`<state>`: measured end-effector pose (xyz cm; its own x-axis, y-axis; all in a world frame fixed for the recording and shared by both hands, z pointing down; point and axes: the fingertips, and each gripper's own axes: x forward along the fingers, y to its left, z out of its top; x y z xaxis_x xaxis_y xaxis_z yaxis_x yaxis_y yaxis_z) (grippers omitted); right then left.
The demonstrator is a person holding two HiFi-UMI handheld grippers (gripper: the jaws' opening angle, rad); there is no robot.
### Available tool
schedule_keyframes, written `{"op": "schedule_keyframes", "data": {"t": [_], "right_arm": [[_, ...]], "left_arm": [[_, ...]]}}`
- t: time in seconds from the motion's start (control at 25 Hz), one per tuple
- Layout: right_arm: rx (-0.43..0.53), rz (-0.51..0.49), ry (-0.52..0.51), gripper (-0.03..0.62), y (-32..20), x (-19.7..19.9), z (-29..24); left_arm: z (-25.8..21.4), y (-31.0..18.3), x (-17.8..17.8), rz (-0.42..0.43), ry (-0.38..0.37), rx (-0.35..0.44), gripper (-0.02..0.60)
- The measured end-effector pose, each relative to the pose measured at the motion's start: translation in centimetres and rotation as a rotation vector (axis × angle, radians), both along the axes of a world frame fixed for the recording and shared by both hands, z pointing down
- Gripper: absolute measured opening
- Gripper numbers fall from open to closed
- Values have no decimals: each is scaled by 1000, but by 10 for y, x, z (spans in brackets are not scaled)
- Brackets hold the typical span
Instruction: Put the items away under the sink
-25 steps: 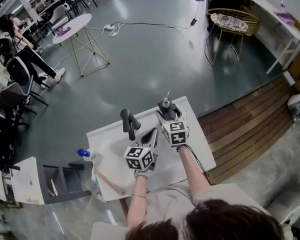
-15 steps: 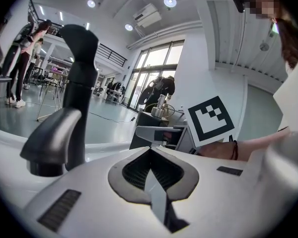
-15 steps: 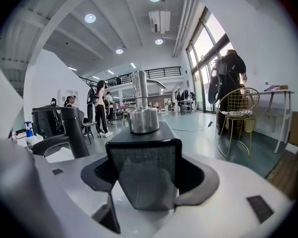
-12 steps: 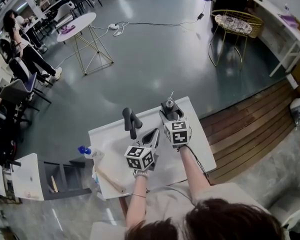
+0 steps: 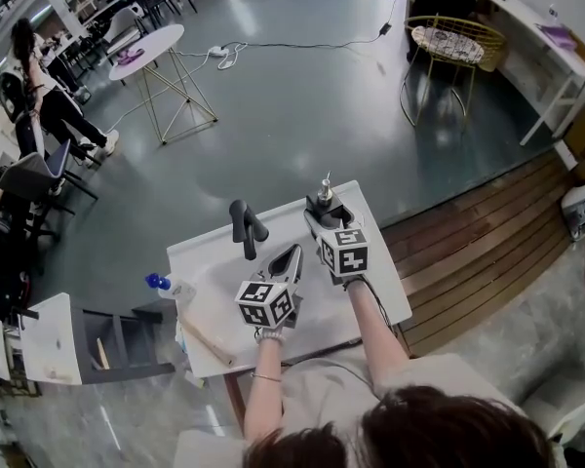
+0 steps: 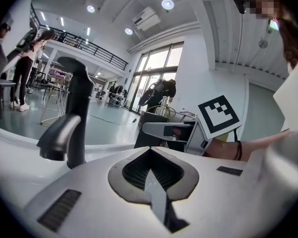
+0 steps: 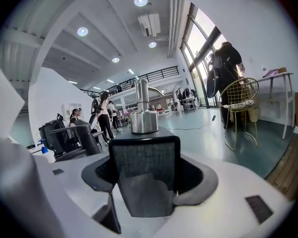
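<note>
Soap dispenser [image 5: 325, 196] stands at the counter's [image 5: 382, 283] far right, between the right gripper's [image 5: 324, 215] parted jaws, which have just been closing but are not yet pressing. Rigid, glossy, likely slippery and bottom-heavy: clamp its square black body, below the steel pump [image 7: 143, 114].

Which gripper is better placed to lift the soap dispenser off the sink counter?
Right. The right gripper has its jaws around the soap dispenser, and they have just been closing on it. The left gripper is shut and empty, nearer the faucet.
</note>
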<state>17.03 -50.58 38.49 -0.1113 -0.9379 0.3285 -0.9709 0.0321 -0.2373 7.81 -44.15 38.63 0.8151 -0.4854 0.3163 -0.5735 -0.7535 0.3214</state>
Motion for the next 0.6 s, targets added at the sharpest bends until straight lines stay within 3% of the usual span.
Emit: {"op": "schedule_keyframes", "data": {"t": [0.6], "right_arm": [[69,-101,-32,324,60,-14,-38]], "left_arm": [[-28,53,-18,-114,15,78,0]]}}
